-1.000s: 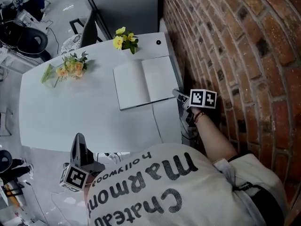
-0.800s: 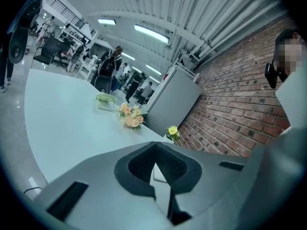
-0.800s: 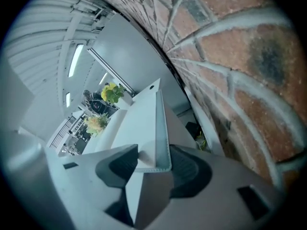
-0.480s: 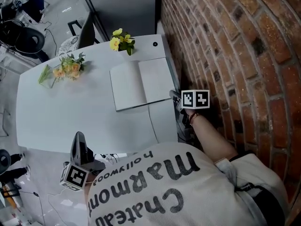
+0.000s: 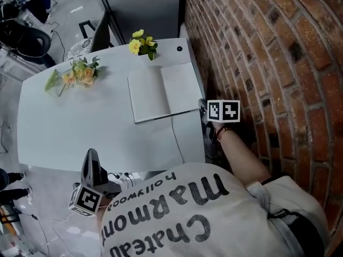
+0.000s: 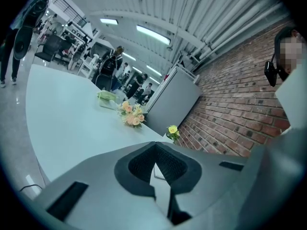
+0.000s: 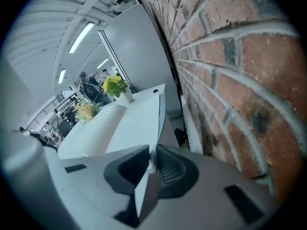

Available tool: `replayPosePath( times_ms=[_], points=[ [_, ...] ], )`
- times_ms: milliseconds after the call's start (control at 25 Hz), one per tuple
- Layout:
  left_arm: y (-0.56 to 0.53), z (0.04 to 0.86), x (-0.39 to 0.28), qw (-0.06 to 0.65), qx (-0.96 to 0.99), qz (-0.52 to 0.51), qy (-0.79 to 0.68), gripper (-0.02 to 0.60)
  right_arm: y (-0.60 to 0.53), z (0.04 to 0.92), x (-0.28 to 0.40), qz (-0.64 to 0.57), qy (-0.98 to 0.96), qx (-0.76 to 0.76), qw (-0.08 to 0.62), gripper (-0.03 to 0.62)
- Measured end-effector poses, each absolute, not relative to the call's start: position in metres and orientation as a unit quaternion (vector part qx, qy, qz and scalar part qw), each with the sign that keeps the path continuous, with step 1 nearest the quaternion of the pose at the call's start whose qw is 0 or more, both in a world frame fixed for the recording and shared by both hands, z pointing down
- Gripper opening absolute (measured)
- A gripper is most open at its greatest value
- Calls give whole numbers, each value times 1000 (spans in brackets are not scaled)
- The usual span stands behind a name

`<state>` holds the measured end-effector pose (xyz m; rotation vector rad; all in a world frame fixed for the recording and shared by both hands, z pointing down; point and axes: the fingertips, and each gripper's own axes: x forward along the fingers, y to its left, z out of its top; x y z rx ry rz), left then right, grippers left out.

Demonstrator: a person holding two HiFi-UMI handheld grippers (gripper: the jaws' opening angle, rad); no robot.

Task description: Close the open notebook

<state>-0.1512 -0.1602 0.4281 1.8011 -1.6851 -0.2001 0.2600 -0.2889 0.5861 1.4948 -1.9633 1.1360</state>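
Observation:
The open notebook lies flat on the white table, blank pages up, close to the table's right edge. My right gripper is at the notebook's near right corner, beside the brick wall. In the right gripper view the jaws are closing, and the thin edge of the right-hand page runs between the pads. My left gripper hangs off the table's near edge, far from the notebook. Its jaws meet at the tips with nothing between them.
A brick wall runs tight along the table's right side. Yellow flowers in a small vase stand just behind the notebook. A wrapped bouquet lies at the back left. Chairs and people are beyond the table.
The right gripper has rolled, its marker cube now sitting squarer, and has risen slightly at the notebook's corner. The notebook still lies open. The left gripper has not moved.

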Motion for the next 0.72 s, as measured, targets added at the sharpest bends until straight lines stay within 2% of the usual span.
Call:
replayPosePath(
  times_ms=[720],
  points=[
    [-179, 418, -213, 339, 725, -76, -595, 0, -284, 511, 231, 371, -676, 622, 133, 20]
  ],
)
